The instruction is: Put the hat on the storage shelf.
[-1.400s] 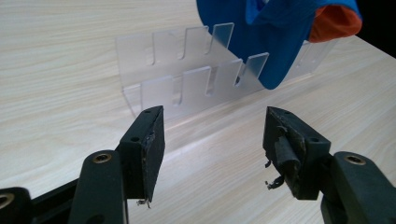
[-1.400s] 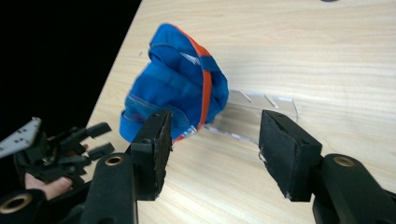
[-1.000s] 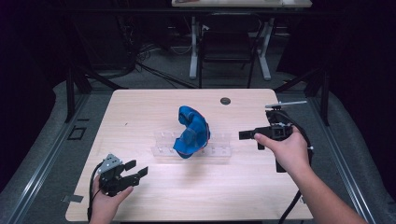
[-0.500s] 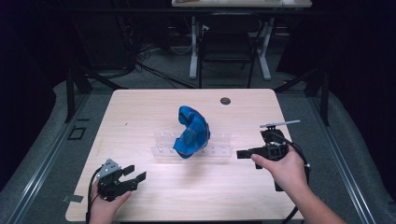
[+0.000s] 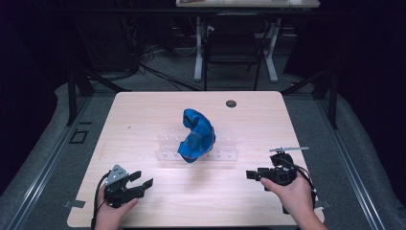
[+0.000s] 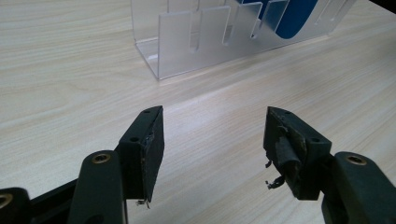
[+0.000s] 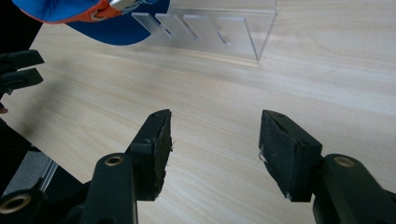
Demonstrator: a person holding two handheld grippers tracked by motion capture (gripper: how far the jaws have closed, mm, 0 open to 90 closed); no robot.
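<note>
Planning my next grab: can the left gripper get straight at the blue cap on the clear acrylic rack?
Probably yes: the left gripper is open, with bare tabletop before the clear acrylic rack holding the blue cap.

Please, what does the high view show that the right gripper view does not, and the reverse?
High view: the whole wooden table with a dark round grommet, and a desk frame behind it. Right gripper view: an orange part and a metal buckle on the blue cap. Both: the cap, the clear slotted rack, the tabletop, the left claw and the open right claw.
</note>
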